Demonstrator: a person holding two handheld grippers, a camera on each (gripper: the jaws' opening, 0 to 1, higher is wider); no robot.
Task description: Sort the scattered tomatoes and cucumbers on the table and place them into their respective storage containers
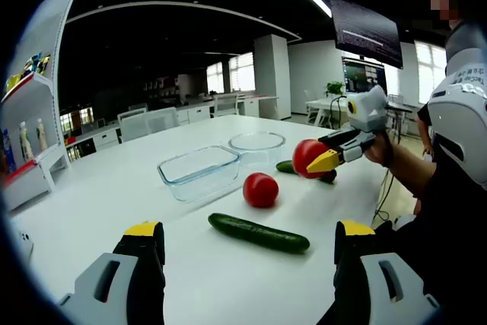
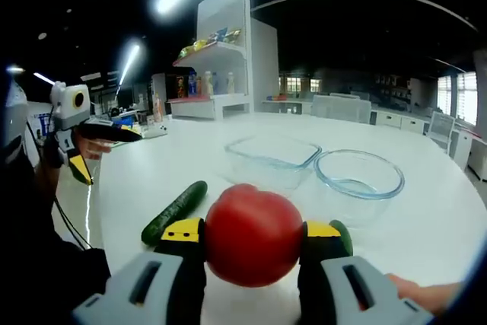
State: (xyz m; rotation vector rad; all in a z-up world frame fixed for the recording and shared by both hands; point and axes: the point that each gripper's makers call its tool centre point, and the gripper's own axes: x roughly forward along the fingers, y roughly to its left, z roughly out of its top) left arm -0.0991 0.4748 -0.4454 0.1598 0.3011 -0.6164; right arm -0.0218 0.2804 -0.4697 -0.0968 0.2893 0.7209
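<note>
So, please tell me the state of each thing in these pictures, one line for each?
right gripper: shut on a tomato, lifted above the table.
held tomato: gripped, off the table.
left gripper: open, holding nothing.
second tomato: loose on the table.
near cucumber: lying loose.
rectangular glass dish: empty.
round glass bowl: empty.

opposing low views, sharing table [image 1: 228, 279], glass containers [image 2: 274, 159]
</note>
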